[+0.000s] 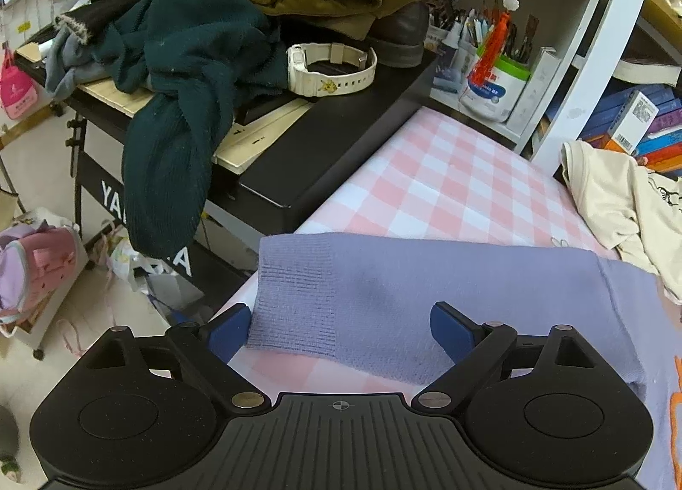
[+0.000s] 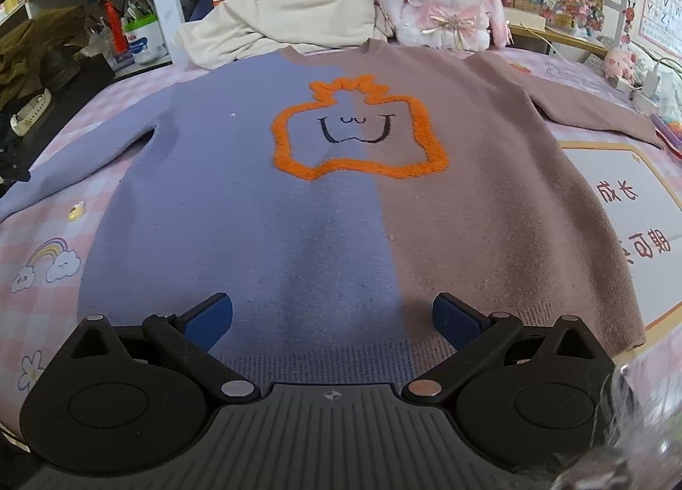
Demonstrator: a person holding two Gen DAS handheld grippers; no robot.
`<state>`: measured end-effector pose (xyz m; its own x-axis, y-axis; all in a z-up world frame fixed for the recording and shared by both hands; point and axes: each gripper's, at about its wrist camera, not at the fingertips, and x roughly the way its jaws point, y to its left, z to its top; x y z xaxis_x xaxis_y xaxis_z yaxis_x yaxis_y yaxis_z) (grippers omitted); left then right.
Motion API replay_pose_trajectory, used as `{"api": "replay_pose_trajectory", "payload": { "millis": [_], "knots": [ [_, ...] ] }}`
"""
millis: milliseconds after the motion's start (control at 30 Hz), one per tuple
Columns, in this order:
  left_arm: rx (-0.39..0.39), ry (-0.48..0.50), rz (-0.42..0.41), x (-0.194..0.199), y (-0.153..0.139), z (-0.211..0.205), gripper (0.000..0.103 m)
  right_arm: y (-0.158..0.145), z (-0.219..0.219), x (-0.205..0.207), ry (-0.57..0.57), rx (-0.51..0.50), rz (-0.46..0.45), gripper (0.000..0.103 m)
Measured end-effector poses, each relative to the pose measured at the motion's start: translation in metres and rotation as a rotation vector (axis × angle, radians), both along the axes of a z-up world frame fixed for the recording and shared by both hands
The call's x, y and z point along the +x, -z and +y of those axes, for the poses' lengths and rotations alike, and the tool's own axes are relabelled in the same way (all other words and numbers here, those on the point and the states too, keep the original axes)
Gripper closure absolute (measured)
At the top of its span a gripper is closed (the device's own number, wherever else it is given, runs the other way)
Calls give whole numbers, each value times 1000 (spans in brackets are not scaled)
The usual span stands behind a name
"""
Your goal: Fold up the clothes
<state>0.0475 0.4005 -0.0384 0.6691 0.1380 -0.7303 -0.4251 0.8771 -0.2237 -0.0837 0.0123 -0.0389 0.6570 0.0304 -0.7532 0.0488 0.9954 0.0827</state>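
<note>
A: What did the left side show?

B: A dark green garment [image 1: 179, 106] hung off a black keyboard [image 1: 324, 140], with a white watch [image 1: 332, 70] on top beside it. Right of that ran the pink checked bedsheet [image 1: 447, 183], and a cream garment [image 1: 614, 208] lay bunched at the far right.

A: And the left gripper [image 1: 340, 330]?

B: Its jaws stood wide apart with nothing between them. The lilac sleeve [image 1: 426, 289] lay flat on the sheet just ahead, its cuff end close to the left blue pad.

A: The other camera?

B: The sweater [image 2: 324, 208] was spread flat on the bed, front up, lilac on the left half and brownish pink on the right, with an orange outlined face [image 2: 358, 128] on the chest. Both sleeves stretched outward. Behind the collar sat the cream garment and, further right, a plush rabbit [image 2: 447, 0].

A: The right gripper [image 2: 332, 321]?

B: Also spread wide and empty, poised over the hem, near the colour seam.
</note>
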Motion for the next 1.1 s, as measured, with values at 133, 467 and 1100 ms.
{"api": "replay_pose_trajectory", "payload": {
  "millis": [133,467,1100],
  "knots": [
    [-22,-21,-18,-2,0,3,15,0,-4,3,8,5,9,2],
    [-235,-12,-102,-5,-1,12,25,-4,0,7,-26,-24,18,2],
    [-488,-111,-168,-1,12,33,33,-10,-5,5,-9,-58,17,2]
  ]
}}
